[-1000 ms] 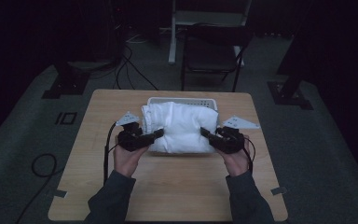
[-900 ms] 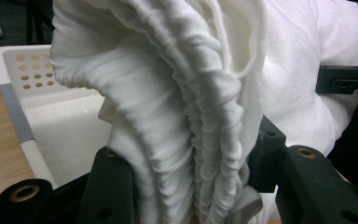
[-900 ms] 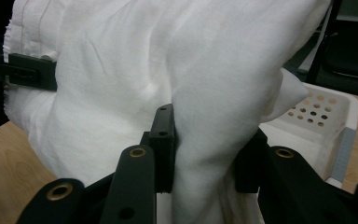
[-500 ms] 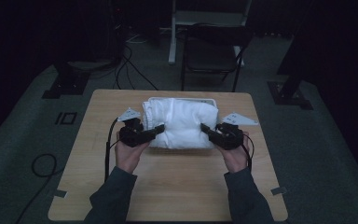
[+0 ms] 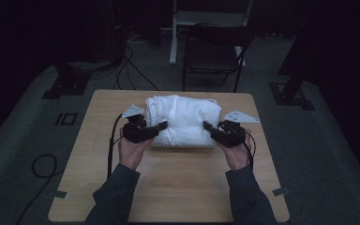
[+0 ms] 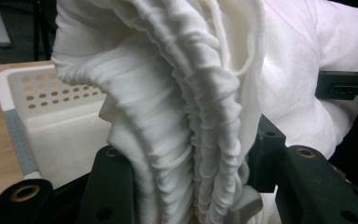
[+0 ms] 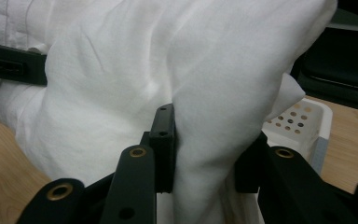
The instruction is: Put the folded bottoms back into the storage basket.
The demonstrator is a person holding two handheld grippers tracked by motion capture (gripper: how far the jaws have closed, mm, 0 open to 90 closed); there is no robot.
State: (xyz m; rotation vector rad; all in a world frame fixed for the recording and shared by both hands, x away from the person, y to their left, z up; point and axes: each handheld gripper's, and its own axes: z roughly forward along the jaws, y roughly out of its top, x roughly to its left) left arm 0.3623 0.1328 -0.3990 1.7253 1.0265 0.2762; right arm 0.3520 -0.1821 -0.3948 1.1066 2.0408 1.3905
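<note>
- A bundle of white cloth [image 5: 183,118] sits bunched up in the middle of the wooden surface [image 5: 178,187], heaped over a white perforated basket [image 6: 51,112] whose near rim shows just below the fabric in the high view.
- The cloth lies between the two claws, one gripping each end.
- The left claw [image 5: 157,129] pinches the cloth's left end: in the left gripper view a thick, ribbed, gathered fold [image 6: 200,140] is squeezed between its black jaws, with a loose thread looping off the top.
- The right claw [image 5: 211,127] pinches the right end: in the right gripper view a smooth fold [image 7: 205,154] is clamped between its jaws, and the basket's holed corner [image 7: 298,122] peeks out beside it.
- Both claws point inward toward each other, level with the surface, with a hand behind each.
- A dark folding chair [image 5: 213,51] stands beyond the far edge of the surface.
</note>
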